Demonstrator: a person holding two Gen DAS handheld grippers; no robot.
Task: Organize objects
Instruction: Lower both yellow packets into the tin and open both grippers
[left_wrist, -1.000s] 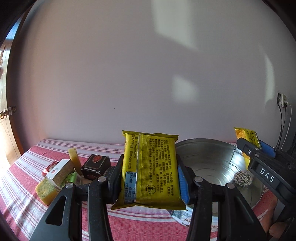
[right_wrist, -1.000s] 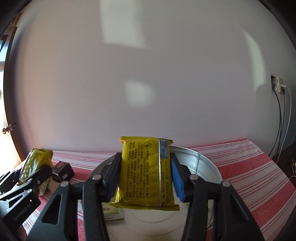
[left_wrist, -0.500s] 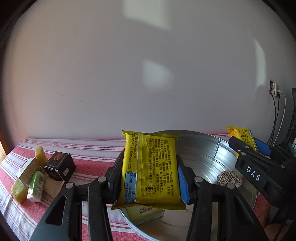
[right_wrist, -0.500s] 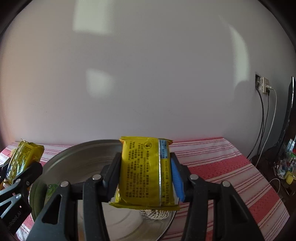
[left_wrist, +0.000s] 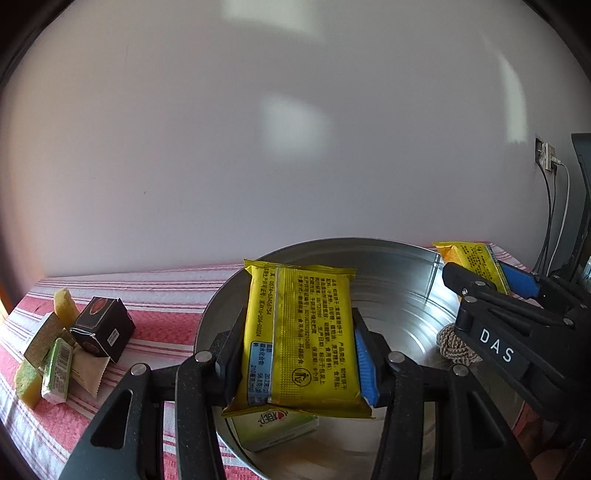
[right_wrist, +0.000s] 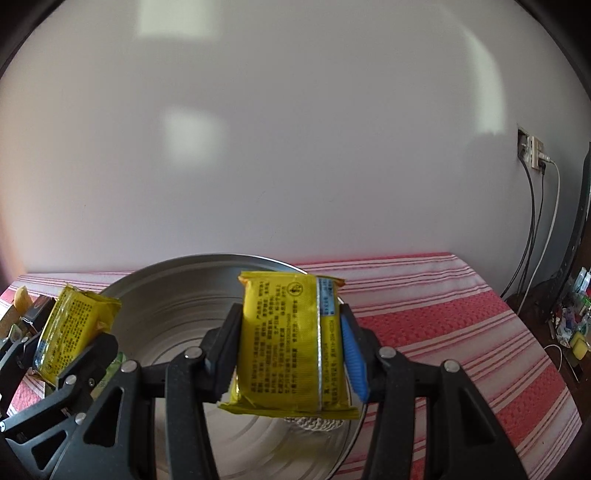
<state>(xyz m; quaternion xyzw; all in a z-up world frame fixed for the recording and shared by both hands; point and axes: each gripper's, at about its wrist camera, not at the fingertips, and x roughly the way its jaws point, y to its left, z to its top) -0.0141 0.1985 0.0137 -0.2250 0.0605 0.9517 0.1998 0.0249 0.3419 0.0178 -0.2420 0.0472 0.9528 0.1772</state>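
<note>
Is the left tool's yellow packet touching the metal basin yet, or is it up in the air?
Apart. In the right wrist view the left tool holds its yellow packet above the metal basin, with the rim and wall visible beneath it.

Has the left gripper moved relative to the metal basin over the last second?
Yes. The left gripper, shut on its yellow packet, has swung right, over the metal basin; a second ago it was left of the basin, above the striped cloth.

Each black claw (left_wrist: 295, 360) has blue pads (left_wrist: 364, 363), silver screws, "DAS" lettering.
</note>
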